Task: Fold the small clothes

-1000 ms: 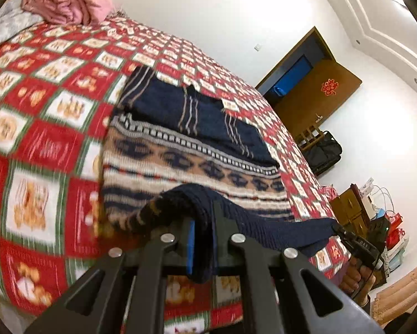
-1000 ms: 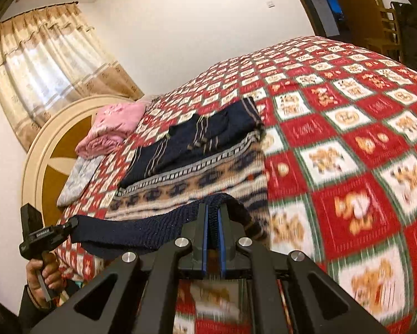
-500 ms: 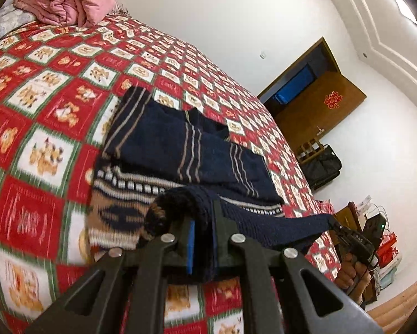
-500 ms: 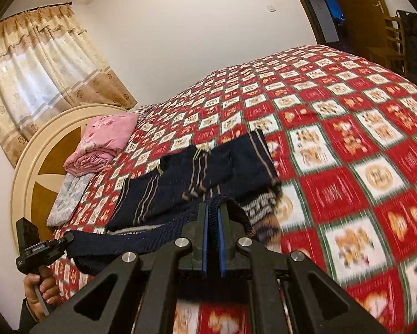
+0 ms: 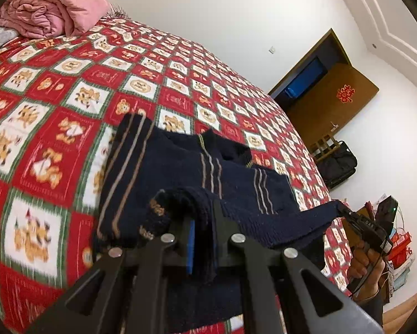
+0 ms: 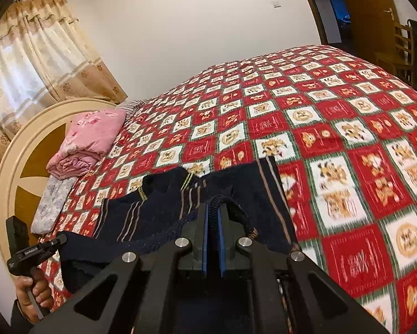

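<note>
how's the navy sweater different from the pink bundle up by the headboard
The navy sweater is dark knit with thin tan stripes; the pink quilt is pale and floral. The sweater lies mid-bed with its hem lifted, clamped by the left gripper and the right gripper; the quilt sits folded and untouched near the headboard. Both rest on the red checked bedspread.

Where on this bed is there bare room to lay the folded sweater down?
Free: the red checked bedspread right of the navy sweater toward the door side, and the stretch between the sweater and the far edge. Crowded: the headboard end, where the pink folded quilt and grey pillow lie.
</note>
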Motion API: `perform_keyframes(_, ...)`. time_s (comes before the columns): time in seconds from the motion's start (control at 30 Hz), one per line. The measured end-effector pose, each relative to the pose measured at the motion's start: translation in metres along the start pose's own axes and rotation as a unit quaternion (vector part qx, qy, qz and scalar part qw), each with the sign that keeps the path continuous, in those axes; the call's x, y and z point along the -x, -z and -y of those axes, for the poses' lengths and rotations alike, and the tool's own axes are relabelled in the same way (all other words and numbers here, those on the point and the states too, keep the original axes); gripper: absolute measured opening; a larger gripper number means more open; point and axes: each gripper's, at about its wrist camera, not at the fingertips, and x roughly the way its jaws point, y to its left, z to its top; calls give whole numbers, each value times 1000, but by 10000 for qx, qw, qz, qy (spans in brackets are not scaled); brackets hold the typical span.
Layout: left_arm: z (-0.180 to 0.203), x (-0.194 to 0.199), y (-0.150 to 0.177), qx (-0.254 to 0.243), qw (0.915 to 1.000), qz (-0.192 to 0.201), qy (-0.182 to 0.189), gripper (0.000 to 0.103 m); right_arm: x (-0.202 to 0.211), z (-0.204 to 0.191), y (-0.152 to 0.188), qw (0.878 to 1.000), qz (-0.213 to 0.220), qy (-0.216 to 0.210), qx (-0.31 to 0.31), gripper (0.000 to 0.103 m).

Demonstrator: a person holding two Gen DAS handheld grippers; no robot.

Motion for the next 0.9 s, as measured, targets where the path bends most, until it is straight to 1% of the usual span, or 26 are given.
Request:
perform_keyframes(0.1, -3, -12, -16, 14, 10000, -24, 10, 10, -22, 3, -15, 9999, -83, 65, 29, 5)
perform_keyframes(0.23, -10, -33, -29, 96, 9999, -105, -91, 10, -53, 6, -27, 9996, -240, 162, 57, 5)
perform_keyframes(0.37, -23, -53, -39, 239, 9993, -225, -165, 10, -87, 8, -37, 9989, -406, 231, 97, 5)
perform_keyframes(0.5, -35, -65, -47, 351, 9988, -238, -242, 10, -118, 12, -44, 9979, -532, 359, 122, 5)
perform_keyframes(0.57, -40, -70, -51, 422, 9985, -247, -263, 10, -136, 15, -46, 9971, -664, 366, 77, 5)
perform_keyframes(0.63, -44, -76, -55, 503, 9980, -266, -274, 12, -150, 23, -48, 9966, -712, 402, -87, 6)
perform_keyframes(0.73, -53, -83, -59, 727, 9965, -262, -314, 18, -162, 31, -52, 9961, -709, 444, -267, 7)
perform_keyframes(0.77, -57, -85, -60, 860, 9954, -298, -289, 22, -164, 34, -54, 9962, -636, 507, -306, 9)
perform_keyframes(0.83, -63, -84, -62, 1057, 9936, -252, -303, 32, -163, 37, -56, 9961, -574, 580, -321, 19)
perform_keyframes(0.87, -66, -80, -62, 1124, 9929, -145, -361, 44, -162, 38, -56, 9961, -553, 594, -332, 30)
perform_keyframes(0.9, -68, -76, -62, 1174, 9922, -61, -419, 56, -159, 39, -55, 9963, -517, 599, -321, 45)
